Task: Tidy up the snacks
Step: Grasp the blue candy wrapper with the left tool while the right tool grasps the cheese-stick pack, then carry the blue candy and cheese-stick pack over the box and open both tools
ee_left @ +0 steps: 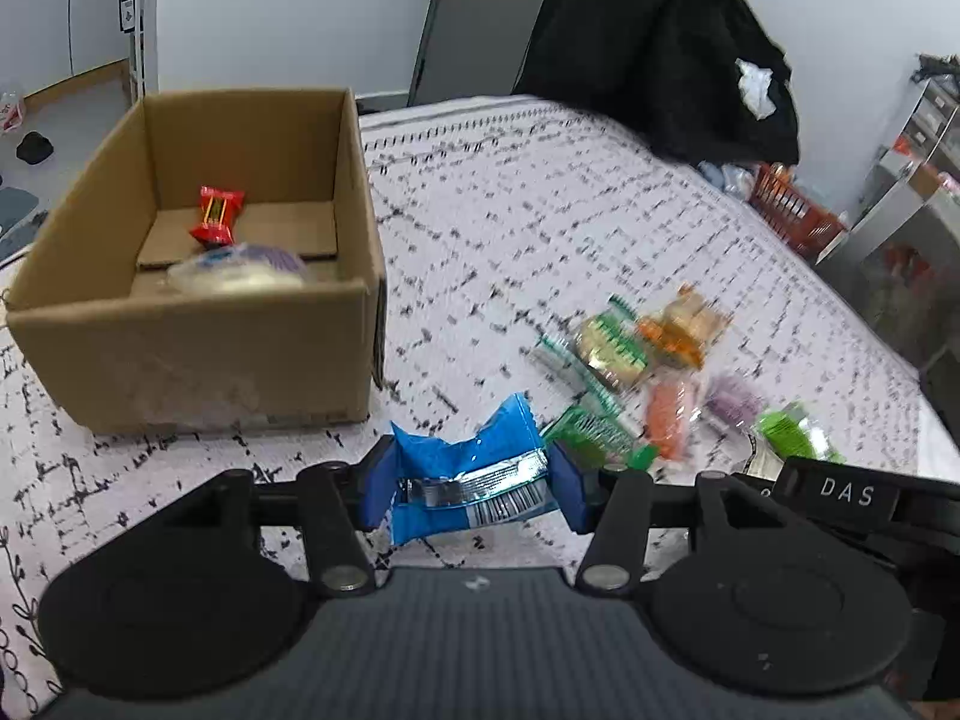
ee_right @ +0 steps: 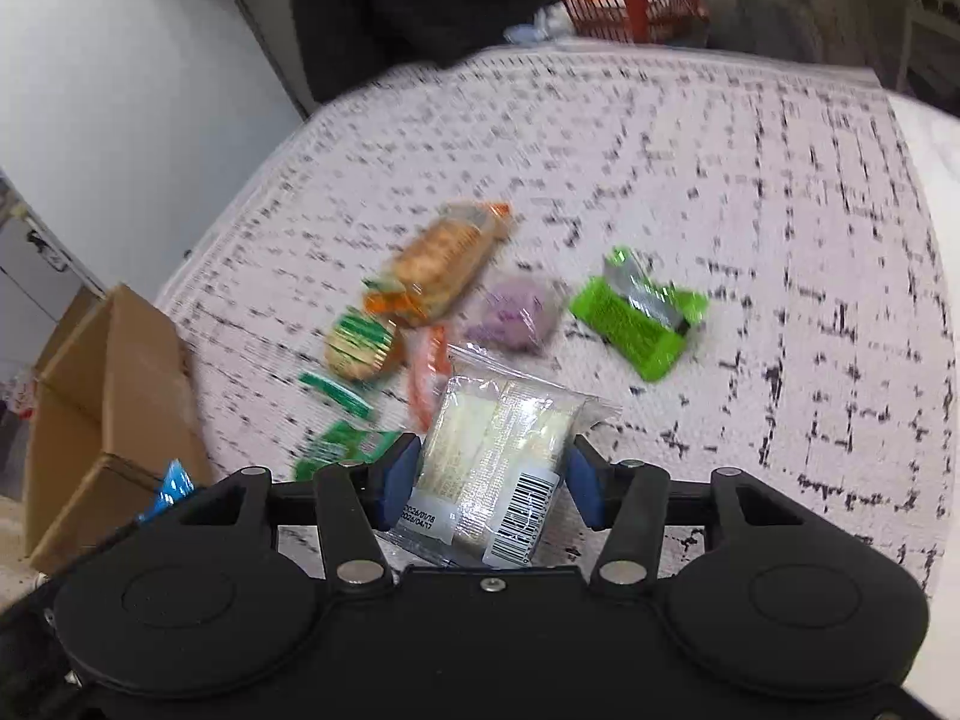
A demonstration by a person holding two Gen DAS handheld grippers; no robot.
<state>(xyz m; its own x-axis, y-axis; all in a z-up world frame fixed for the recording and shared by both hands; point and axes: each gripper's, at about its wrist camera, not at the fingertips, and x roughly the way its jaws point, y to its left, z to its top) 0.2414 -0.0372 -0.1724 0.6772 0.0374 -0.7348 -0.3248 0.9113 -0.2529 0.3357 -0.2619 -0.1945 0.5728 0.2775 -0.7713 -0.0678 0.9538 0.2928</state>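
Left gripper (ee_left: 471, 489): fingers part closed, clamped on a blue packet (ee_left: 474, 474). Cardboard box (ee_left: 198, 360) lies ahead-left of the fingers on the patterned cloth (ee_left: 540, 210), loose snacks (ee_left: 636, 354) ahead-right. Right gripper (ee_right: 492, 480): fingers part closed, pressing a clear packet (ee_right: 498, 456); green packet (ee_right: 639, 324) ahead-right.

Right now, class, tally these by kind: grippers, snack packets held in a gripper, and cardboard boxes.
Grippers: 2 (left gripper, right gripper)
Held snack packets: 2 (blue packet, clear packet)
Cardboard boxes: 1 (cardboard box)
Total: 5
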